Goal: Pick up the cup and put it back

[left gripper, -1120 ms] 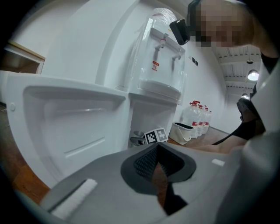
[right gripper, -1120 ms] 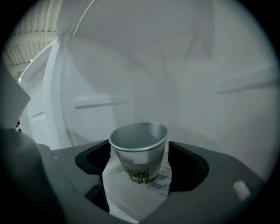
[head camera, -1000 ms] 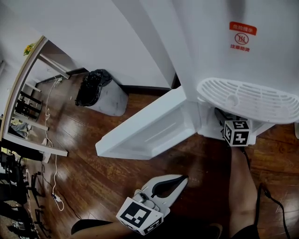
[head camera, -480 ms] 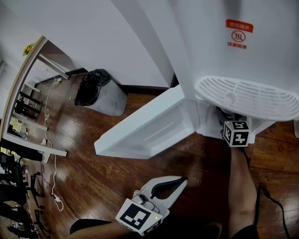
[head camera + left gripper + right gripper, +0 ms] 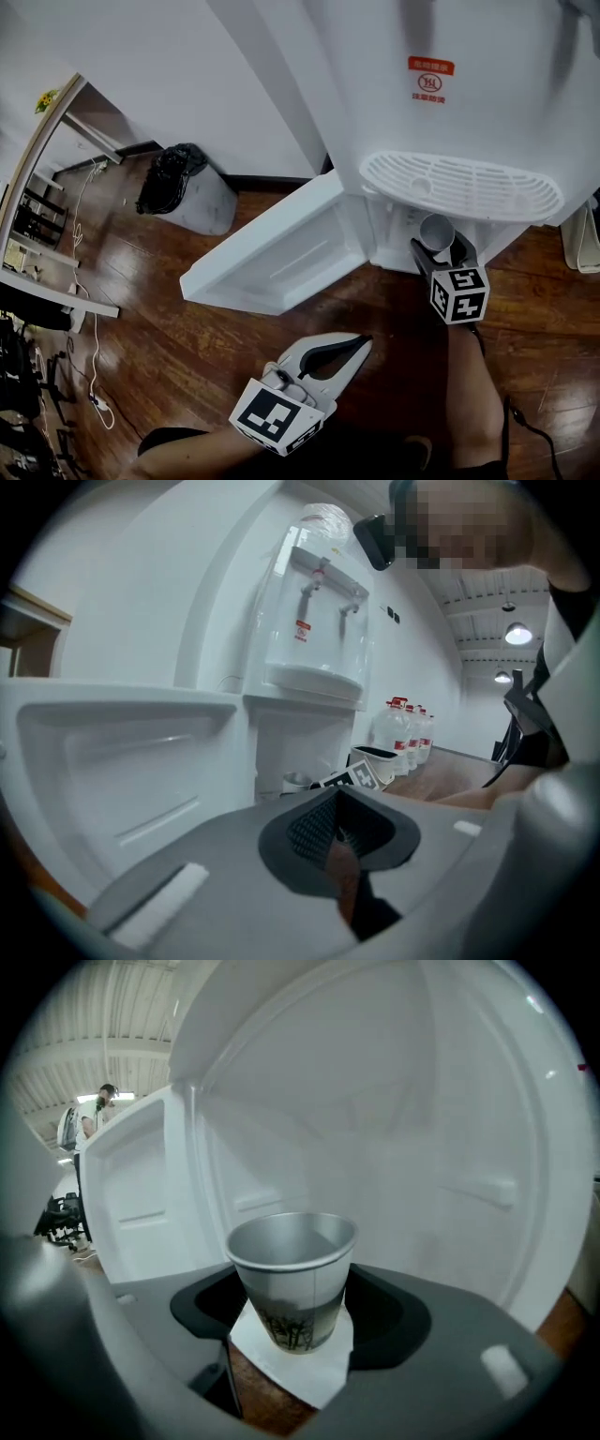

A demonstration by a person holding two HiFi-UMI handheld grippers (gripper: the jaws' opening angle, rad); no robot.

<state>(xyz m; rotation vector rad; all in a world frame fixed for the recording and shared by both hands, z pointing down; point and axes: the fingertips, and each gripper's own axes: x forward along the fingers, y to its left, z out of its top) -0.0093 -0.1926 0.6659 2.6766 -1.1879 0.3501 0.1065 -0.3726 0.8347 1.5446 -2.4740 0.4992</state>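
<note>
A paper cup (image 5: 437, 231) with a tree print, empty inside, is held upright in my right gripper (image 5: 441, 251), just in front of the open cabinet below the water dispenser's drip tray (image 5: 459, 186). The right gripper view shows the cup (image 5: 292, 1279) pinched between the jaws of the right gripper (image 5: 295, 1335), with the white cabinet interior behind it. My left gripper (image 5: 362, 345) hangs over the wooden floor in front of the dispenser, jaws together and holding nothing. From the left gripper (image 5: 342, 834) I see the cup (image 5: 298, 782) low at the cabinet.
The white cabinet door (image 5: 272, 253) stands swung open to the left. A bin with a black bag (image 5: 178, 187) stands by the wall at the left. Several water bottles (image 5: 408, 728) stand to the right of the dispenser. A cable (image 5: 525, 431) trails on the floor.
My right gripper has drawn back out of the cabinet under the drip tray, and the cup now shows in its jaws. The left gripper has stayed put.
</note>
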